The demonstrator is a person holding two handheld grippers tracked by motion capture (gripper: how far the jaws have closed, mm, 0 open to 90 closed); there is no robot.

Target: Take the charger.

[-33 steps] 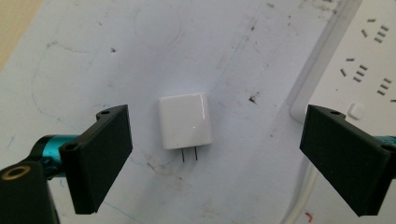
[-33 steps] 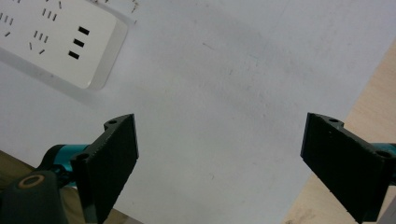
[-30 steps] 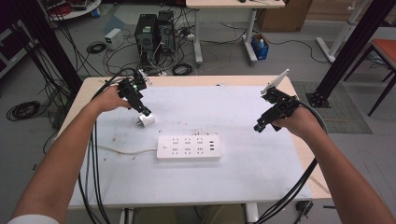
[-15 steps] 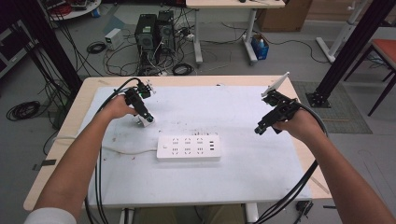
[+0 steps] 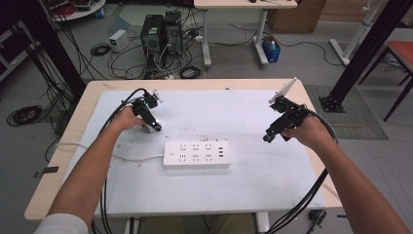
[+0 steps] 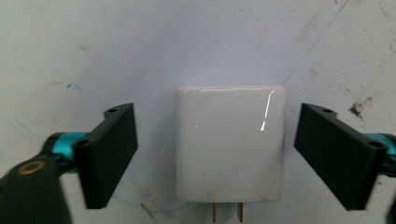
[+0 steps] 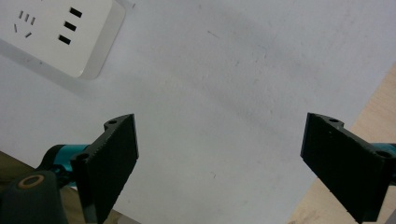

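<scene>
A white plug adapter [image 6: 230,142] lies flat on the white mat, its two metal prongs pointing toward the camera in the left gripper view. My left gripper [image 6: 217,112] straddles it, one black jaw on each side with a gap to each. The jaws have just been closing and the pads are clear of the adapter. In the high view the left gripper [image 5: 155,127] is low over the mat at the left, above the white power strip [image 5: 196,154]. My right gripper [image 5: 268,137] hovers at the right, open and empty, with the power strip [image 7: 56,32] at its far left.
The power strip's white cord [image 5: 131,157] runs left across the mat [image 5: 234,190]. Black cables trail from both grippers off the table's front. The wooden table edge [image 7: 373,107] borders the mat at the right. Computers and cables sit on the floor beyond the table.
My left gripper has come down onto the mat over the adapter, and its jaws stand a little narrower. The right gripper has kept still.
</scene>
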